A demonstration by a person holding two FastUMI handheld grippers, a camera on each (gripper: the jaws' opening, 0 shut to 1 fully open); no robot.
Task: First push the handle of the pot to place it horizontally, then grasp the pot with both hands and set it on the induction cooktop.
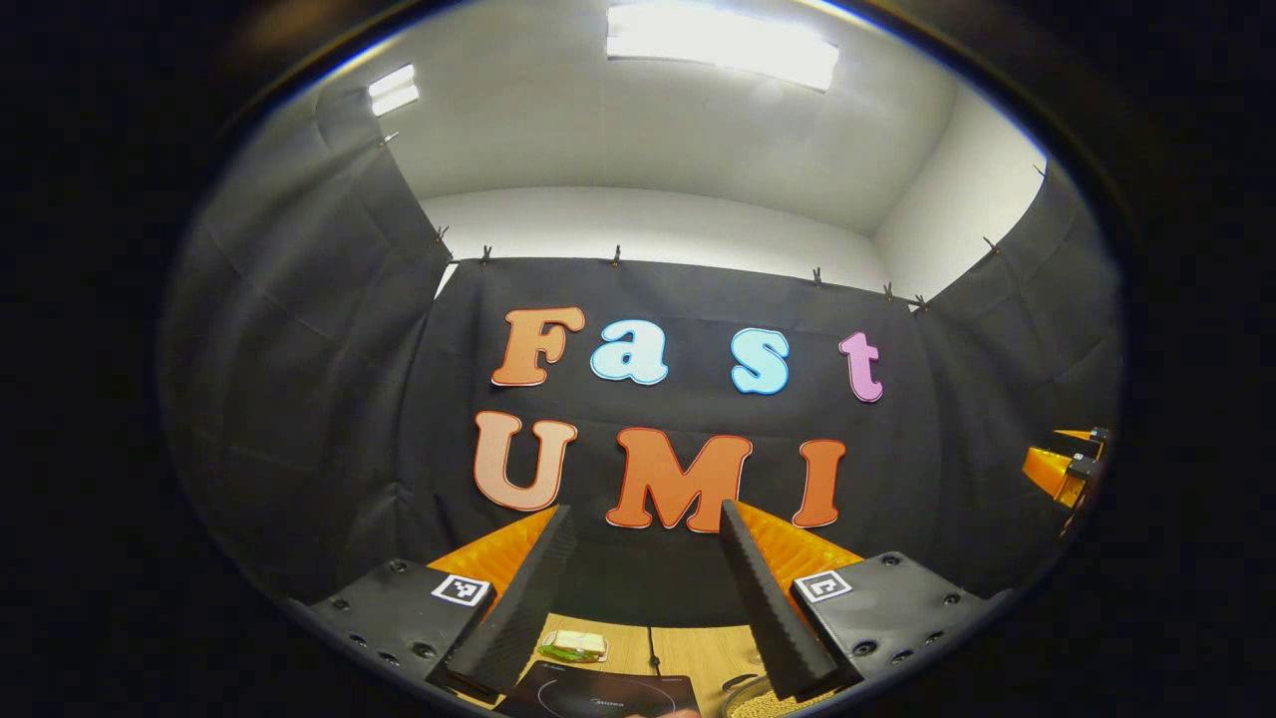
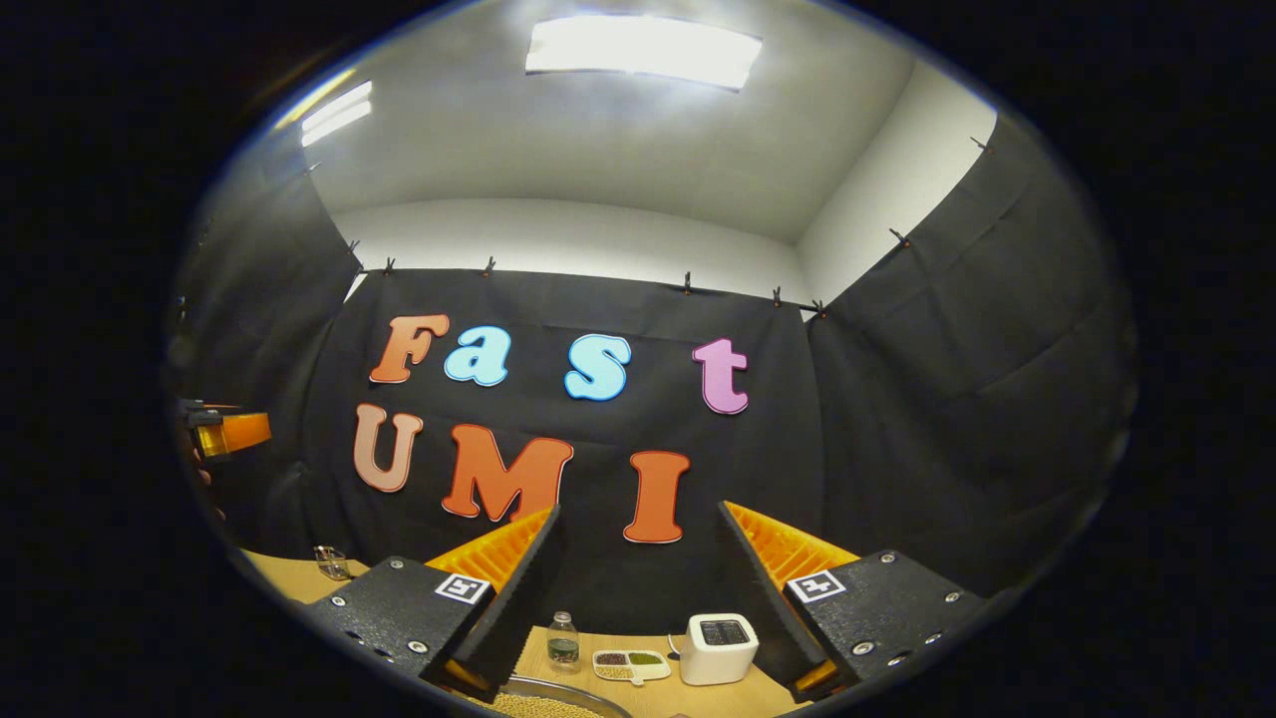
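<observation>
Claws both stand wide apart, holding nothing: the left claw (image 1: 648,519) and the right claw (image 2: 638,519) point at the cloth wall. In the left gripper view, the induction cooktop (image 1: 603,690) lies at 6 o'clock on the bench (image 1: 688,653), the pot (image 1: 753,701) just beside it at 5 o'clock. In the right gripper view, a toaster (image 2: 718,648) sits at 6 o'clock.

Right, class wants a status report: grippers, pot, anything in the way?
Left gripper open, right gripper open, both raised, holding nothing. Pot of beans low at frame edge, untouched; cooktop beside it. Nothing seen blocking.
</observation>
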